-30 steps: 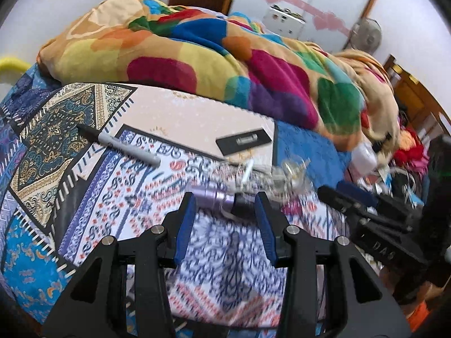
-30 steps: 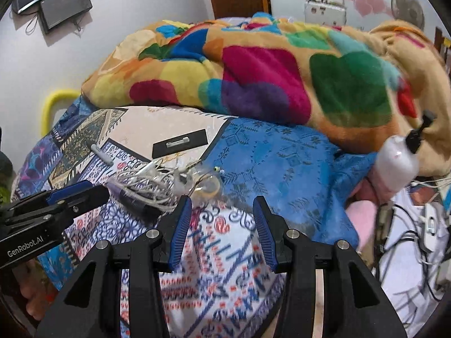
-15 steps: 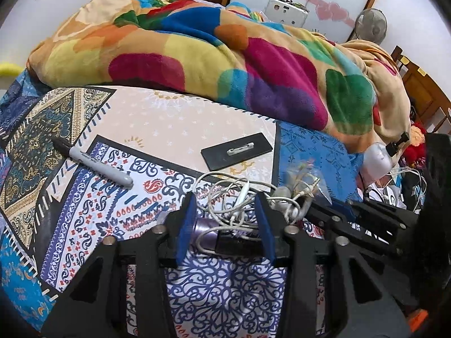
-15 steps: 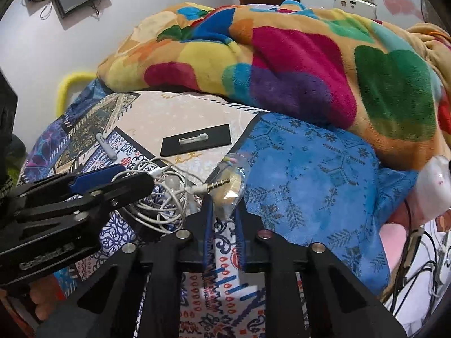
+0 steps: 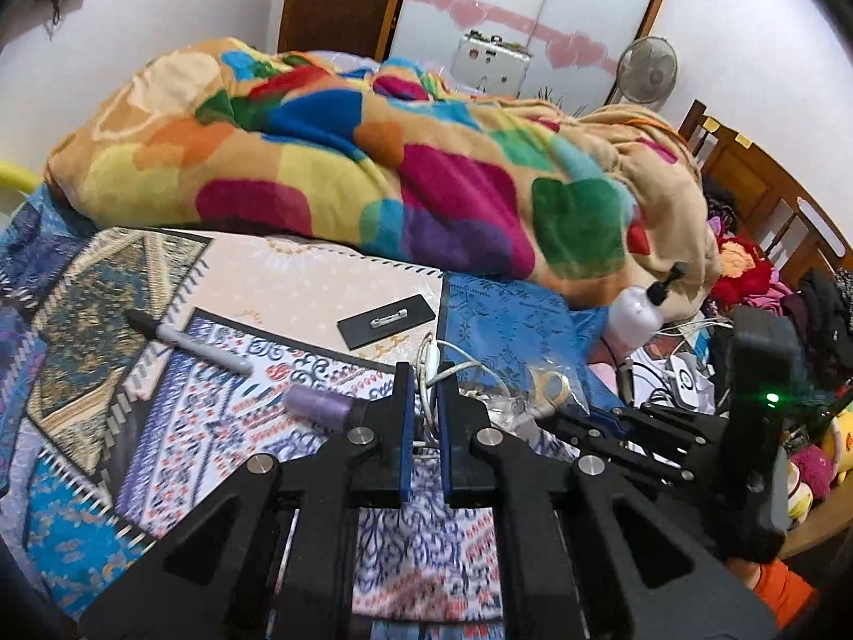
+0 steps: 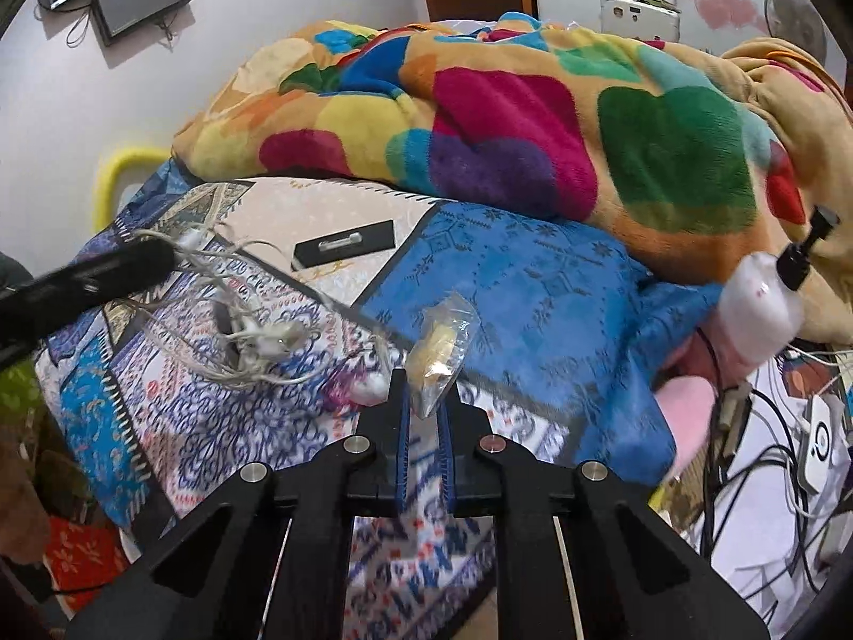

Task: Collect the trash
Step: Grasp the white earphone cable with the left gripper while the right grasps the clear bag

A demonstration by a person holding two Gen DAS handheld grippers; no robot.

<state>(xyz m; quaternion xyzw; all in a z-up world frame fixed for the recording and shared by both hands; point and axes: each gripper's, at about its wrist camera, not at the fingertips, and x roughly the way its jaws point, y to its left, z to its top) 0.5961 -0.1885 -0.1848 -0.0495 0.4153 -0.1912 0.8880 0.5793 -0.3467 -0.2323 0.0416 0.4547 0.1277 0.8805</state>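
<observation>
**Operator A:** Report edges and free room.

**Operator B:** The patterned bedsheet [image 6: 298, 426] ends at the mattress edge directly below both tools. The multicoloured blanket [image 5: 373, 170] is heaped along the far side. Right of the bed, cables and a white pump bottle [image 6: 762, 304] crowd the space. Bare sheet lies between the black name badge [image 5: 385, 320], the marker pen [image 5: 197, 344] and the purple cylinder [image 5: 317, 406].

**Operator A:** Containers and contents?

**Operator B:** One small clear plastic bag [image 6: 441, 357]. It holds pale yellowish pieces; what they are cannot be told.

**Operator A:** Position relative to the tools?

**Operator B:** The right gripper [image 6: 425, 410] is clamped on the bag's lower corner; the bag stands up from the fingertips, above the sheet. The left gripper [image 5: 424, 400] is clenched on the white earphone cable [image 5: 432, 360], which rises between its narrowly spaced fingers. In the right wrist view the cable's tangled loops [image 6: 256, 341] trail from the left tool's tip to the sheet, just left of the bag.
</observation>
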